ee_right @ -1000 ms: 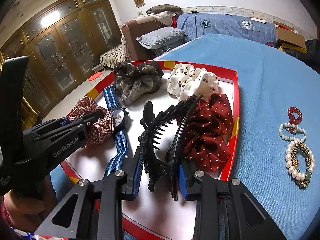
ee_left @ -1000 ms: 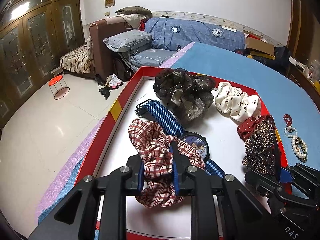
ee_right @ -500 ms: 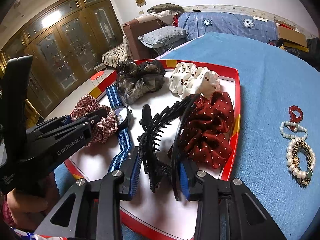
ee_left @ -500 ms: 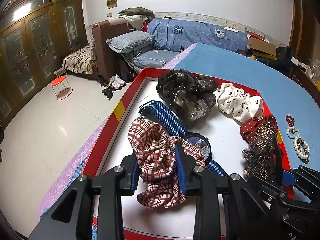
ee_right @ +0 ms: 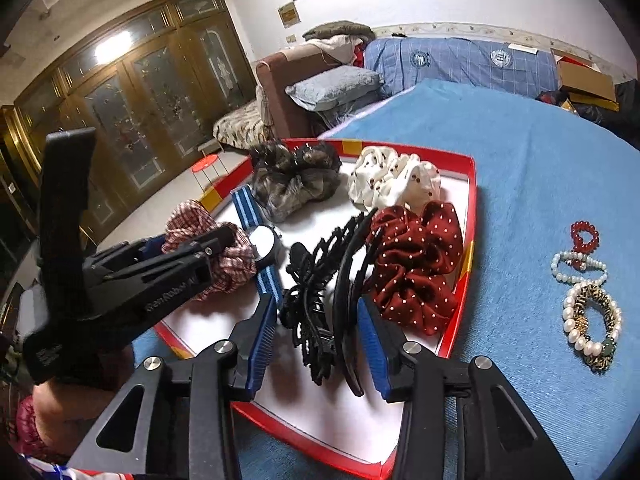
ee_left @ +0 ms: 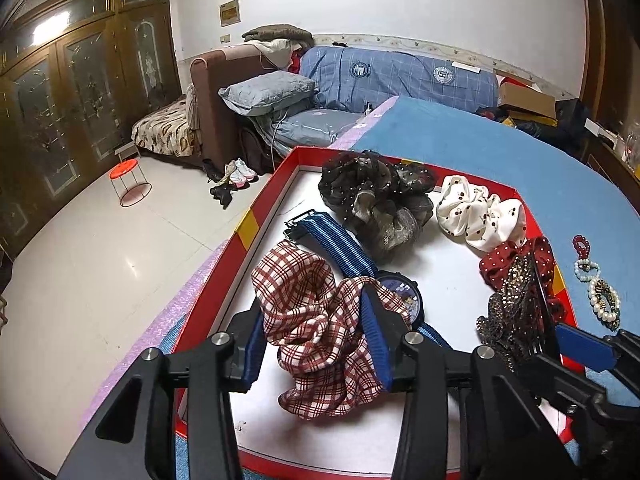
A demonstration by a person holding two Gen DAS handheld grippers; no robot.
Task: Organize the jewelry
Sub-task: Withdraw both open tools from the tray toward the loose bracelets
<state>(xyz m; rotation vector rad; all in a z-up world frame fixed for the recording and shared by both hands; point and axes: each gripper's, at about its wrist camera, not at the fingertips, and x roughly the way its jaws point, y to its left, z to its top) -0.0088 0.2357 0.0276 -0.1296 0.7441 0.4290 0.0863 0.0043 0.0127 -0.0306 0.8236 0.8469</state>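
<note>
Your left hand-held gripper (ee_left: 318,330), jaws just opening, loosely straddles the plaid scrunchie (ee_left: 320,320); your right hand-held gripper (ee_right: 316,330), likewise opening, flanks the black hair claw (ee_right: 320,304) in the red tray (ee_right: 472,216).

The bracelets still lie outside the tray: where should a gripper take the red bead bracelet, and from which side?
Probably the far arc of the red bead bracelet, from above, one finger inside the loop: it lies flat on the blue cloth, its near end touching the pearl strand.

Grey pillow (ee_left: 267,90) near orange stool (ee_left: 129,172).
</note>
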